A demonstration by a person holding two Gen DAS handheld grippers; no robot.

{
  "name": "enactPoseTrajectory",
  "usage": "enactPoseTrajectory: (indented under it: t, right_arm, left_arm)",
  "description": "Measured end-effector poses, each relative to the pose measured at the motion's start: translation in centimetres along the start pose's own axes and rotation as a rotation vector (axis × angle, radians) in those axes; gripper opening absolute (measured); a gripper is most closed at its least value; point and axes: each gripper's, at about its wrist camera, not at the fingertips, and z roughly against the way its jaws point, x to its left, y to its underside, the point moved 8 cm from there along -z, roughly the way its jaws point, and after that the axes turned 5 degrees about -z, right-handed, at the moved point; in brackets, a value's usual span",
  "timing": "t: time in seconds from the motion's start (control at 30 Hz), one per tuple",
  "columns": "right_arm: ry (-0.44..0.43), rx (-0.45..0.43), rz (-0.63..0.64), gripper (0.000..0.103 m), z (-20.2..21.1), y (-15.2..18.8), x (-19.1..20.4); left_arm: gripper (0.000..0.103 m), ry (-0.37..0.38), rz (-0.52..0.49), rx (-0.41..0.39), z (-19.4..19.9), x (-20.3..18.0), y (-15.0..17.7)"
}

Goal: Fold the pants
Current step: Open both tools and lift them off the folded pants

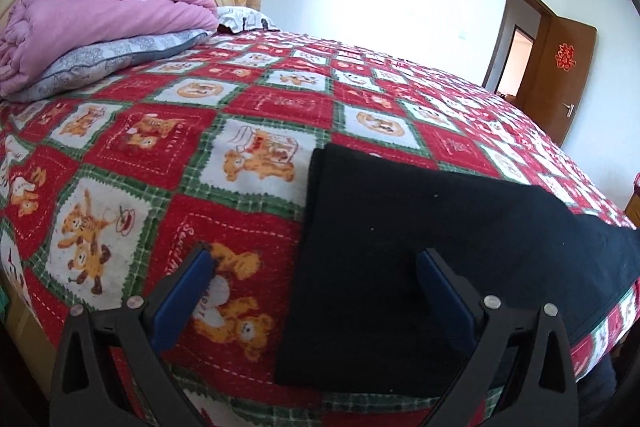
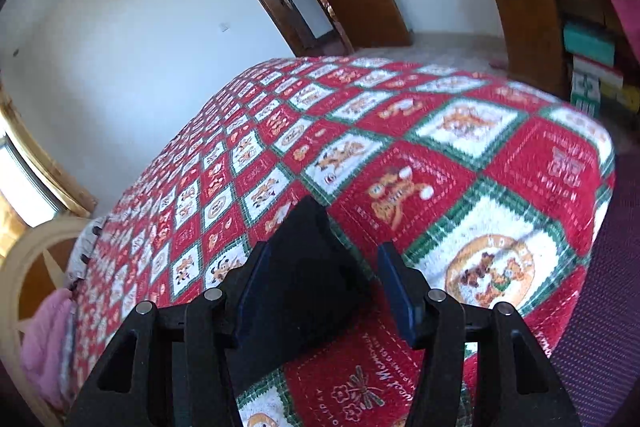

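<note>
The left gripper [image 1: 316, 267] hangs with its jaws apart and empty over the bed's near edge. The right gripper [image 2: 322, 267] has its jaws apart too, clamping nothing. The black, soft fabric pants [image 1: 420, 247] lie flat as a neat oblong at the left gripper's one o'clock, apparently already folded lengthwise; a crosswise fold likely remains. They rest on the red-and-green bear-patterned bedspread [image 1: 168, 155]. A folded pink quilt [image 1: 100, 15] sits well apart at ten o'clock; nothing blocks access.

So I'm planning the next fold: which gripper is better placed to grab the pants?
Probably the left gripper: its open fingers straddle the black pants' edge. The right gripper's view is motion-blurred.
</note>
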Motion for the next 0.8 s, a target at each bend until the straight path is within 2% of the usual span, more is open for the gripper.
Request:
enactPoseTrajectory:
  t: [0.13,0.37,0.47,0.6,0.7,0.8]
  right_arm:
    - [-0.081,0.070,-0.055,0.057,-1.5,1.2,-0.1]
    - [-0.067,0.042,-0.002,0.056,-2.3,1.6,0.2]
    - [-0.026,0.016,0.061,0.056,-2.8,1.7,0.3]
    - [0.001,-0.028,0.031,0.055,-2.3,1.0,-0.4]
    - [-0.004,-0.014,0.032,0.055,-2.6,1.1,-0.7]
    - [0.031,-0.008,0.104,0.056,-3.2,1.5,-0.1]
  left_arm:
    - [0.103,0.002,-0.005,-0.004,0.0,0.1,-0.1]
    - [0.103,-0.004,-0.010,-0.013,-0.1,0.1,0.0]
    - [0.103,-0.002,-0.010,-0.011,-0.1,0.1,0.0]
    - [0.103,0.001,-0.009,-0.011,-0.2,0.0,0.1]
    - [0.103,0.000,-0.008,-0.010,-0.2,0.0,0.0]
    - [0.103,0.000,-0.008,-0.010,-0.2,0.1,0.0]
